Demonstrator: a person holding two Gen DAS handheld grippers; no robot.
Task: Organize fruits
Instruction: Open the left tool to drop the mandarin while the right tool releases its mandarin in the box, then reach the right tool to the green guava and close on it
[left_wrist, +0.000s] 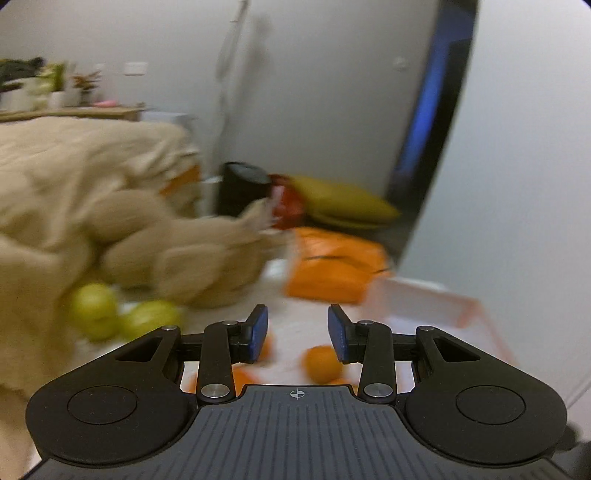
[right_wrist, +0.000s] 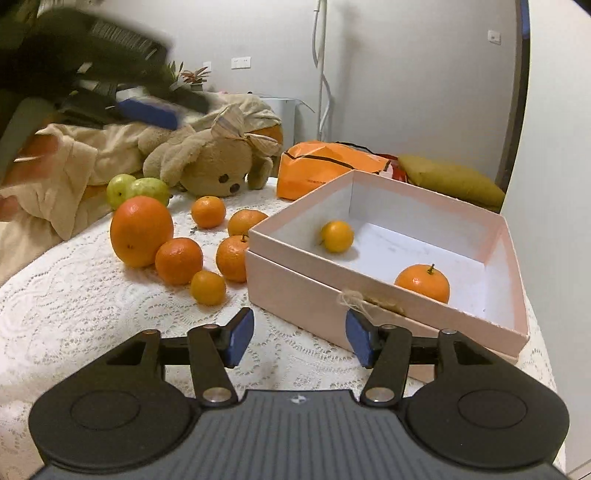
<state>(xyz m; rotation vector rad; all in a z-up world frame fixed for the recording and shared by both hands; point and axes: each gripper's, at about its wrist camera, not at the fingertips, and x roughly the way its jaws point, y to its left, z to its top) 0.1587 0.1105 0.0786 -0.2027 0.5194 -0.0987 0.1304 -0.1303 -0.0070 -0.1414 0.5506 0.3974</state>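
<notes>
Hovering with jaws parted and empty, the right gripper (right_wrist: 299, 338) has the small yellow-orange fruit (right_wrist: 208, 287) just ahead-left of its jaws, the pink box (right_wrist: 369, 295) ahead-right, while the left gripper (left_wrist: 298, 334), equally open and empty, hangs farther off.

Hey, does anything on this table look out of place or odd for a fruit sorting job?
Yes. A teddy bear lies face down at the table's far edge, beside the green apples; a toy among fruit. Also, the pink box seems to sit nested in its own lid.
</notes>
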